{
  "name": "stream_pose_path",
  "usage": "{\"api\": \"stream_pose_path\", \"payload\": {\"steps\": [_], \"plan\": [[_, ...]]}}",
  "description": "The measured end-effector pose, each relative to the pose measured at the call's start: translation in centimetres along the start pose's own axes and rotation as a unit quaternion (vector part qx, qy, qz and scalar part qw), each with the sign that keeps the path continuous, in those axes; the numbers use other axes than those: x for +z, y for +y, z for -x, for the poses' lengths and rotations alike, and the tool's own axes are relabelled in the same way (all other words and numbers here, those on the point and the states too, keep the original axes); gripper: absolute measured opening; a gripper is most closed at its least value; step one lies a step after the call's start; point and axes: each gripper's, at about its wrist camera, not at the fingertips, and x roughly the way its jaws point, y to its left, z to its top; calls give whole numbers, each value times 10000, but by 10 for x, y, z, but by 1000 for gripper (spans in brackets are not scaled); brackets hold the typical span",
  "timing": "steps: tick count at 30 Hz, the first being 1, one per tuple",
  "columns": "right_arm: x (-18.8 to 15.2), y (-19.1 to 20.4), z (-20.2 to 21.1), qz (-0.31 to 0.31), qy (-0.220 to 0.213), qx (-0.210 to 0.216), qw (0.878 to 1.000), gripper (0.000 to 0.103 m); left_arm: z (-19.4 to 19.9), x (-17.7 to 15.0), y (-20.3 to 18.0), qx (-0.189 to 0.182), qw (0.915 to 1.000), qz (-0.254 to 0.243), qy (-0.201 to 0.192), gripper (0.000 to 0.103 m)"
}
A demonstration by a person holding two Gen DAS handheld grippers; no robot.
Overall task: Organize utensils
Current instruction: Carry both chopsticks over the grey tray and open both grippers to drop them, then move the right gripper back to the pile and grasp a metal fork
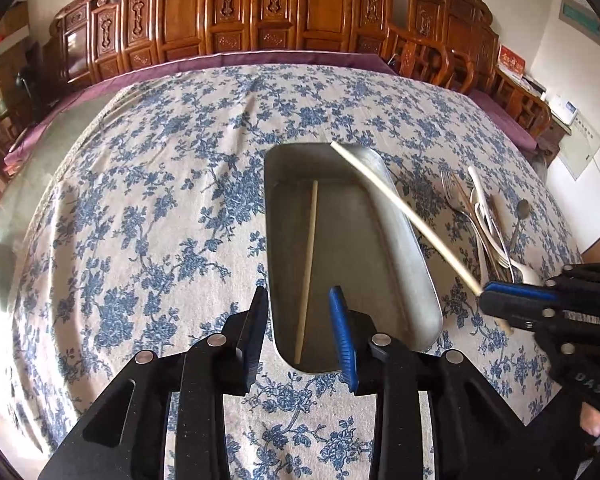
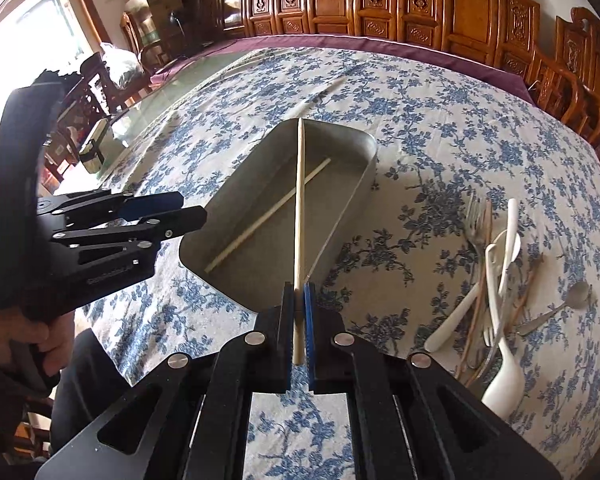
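A grey metal tray point(image 1: 404, 240) point(image 2: 352, 200) lies on the floral tablecloth with one pale chopstick point(image 1: 308, 264) point(image 2: 268, 214) lying in it. My right gripper point(image 2: 299, 292) point(image 1: 484, 296) is shut on a second chopstick point(image 2: 299, 208) point(image 1: 400, 208), holding it by its near end above the tray's right side, the far end pointing over the tray. My left gripper point(image 1: 298, 300) point(image 2: 188, 206) is open and empty at the tray's near end. A pile of utensils point(image 2: 496, 280) point(image 1: 488, 216) lies right of the tray: forks, white spoons, chopsticks, a metal spoon point(image 2: 568, 300).
The table point(image 1: 140, 200) is covered with a blue floral cloth over a purple one. Carved wooden chairs point(image 1: 260, 8) line the far edge and right side. A small dark container point(image 2: 94, 148) stands on glass at the far left.
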Motion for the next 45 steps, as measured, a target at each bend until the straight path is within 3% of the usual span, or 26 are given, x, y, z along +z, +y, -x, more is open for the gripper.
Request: {"api": "stream_pose_path", "payload": {"steps": [8, 22, 30, 33, 37, 40, 45], "plan": [[14, 7, -30, -245, 128, 109, 9996, 6, 28, 4, 17, 117, 9996, 89, -234, 44], [28, 7, -77, -565, 335, 207, 9976, 9, 44, -3, 31, 319, 9989, 163, -287, 46], [20, 7, -46, -314, -40, 445, 9985, 11, 45, -3, 22, 316, 9989, 141, -302, 48], [9, -5, -19, -281, -253, 368, 9986, 11, 44, -2, 13, 236, 9992, 120, -312, 58], [-16, -34, 17, -310, -471, 66, 9984, 14, 38, -2, -6, 122, 9994, 26, -314, 69], [-36, -63, 36, -406, -503, -300, 9975, 22, 32, 0, -22, -27, 9995, -51, -299, 70], [-64, -109, 51, -776, -458, -658, 9938, 24, 23, 1, -55, -240, 9991, -234, -272, 70]]}}
